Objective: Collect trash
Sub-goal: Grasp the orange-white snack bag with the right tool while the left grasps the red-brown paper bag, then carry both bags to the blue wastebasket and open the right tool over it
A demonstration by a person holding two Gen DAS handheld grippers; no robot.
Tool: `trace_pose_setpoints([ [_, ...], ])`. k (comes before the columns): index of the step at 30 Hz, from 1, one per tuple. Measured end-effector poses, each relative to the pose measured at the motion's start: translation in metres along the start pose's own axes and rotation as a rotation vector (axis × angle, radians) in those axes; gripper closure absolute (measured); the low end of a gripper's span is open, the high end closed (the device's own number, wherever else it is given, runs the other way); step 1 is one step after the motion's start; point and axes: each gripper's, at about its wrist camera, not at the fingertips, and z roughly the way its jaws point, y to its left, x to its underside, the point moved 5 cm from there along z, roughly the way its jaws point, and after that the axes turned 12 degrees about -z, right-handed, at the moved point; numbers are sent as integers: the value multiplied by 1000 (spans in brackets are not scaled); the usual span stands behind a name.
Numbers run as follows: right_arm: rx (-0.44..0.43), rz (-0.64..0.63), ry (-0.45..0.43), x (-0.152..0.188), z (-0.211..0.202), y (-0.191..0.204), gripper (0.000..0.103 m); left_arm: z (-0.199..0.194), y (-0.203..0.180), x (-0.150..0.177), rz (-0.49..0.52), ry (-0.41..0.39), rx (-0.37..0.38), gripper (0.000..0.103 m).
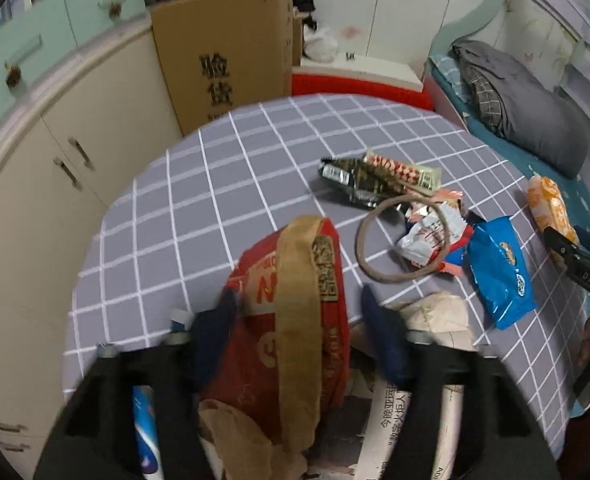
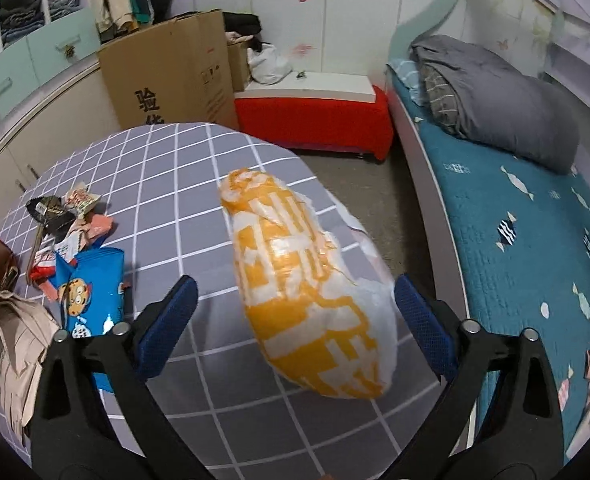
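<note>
Left wrist view: your left tongs (image 1: 297, 308) stand about half open around a red printed bag with a tan strap (image 1: 295, 300). The left pad seems to touch the bag, though blur keeps me from telling whether it is gripped. The bag lies on the grey, white-gridded surface (image 1: 199, 208), over newspaper (image 1: 407, 408) and crumpled beige paper (image 1: 435, 312). Beyond it you see a brown loop (image 1: 365, 256), small red-and-white wrappers (image 1: 427, 236), a dark foil packet (image 1: 359, 180) and a blue cookie packet (image 1: 499, 272).

The right wrist view shows your right tongs (image 2: 295, 312) spread wide on either side of an orange-and-white plastic pouch (image 2: 307, 288) at the surface's edge, pads clear of it. Only this view shows the teal bed (image 2: 515, 248) and a brown cardboard box (image 2: 167, 72), its inside hidden.
</note>
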Motion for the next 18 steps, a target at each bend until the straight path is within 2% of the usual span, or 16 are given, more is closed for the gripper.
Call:
trace_pose_setpoints([
  [1,-3,-3,8,0,0,2,39,-2,0,-1,0,-12,6,54],
  [2,-6,-4,17,0,0,5,50,-5,0,-1,-1,-26,13,59],
  [4,-38,12,24,2,-3,9,54,-17,0,-4,-16,-66,35,63],
  [5,-46,12,21,3,-6,12,56,-24,-1,-5,-23,-91,52,69],
  [8,-46,-1,-12,6,-22,23,59,-40,-2,-8,-35,-131,90,75],
  [14,-55,-5,-126,6,-78,50,59,-92,-4,-5,-71,-258,227,75],
  [18,-130,-11,-229,9,-129,91,59,-145,-1,5,-86,-376,345,75],
])
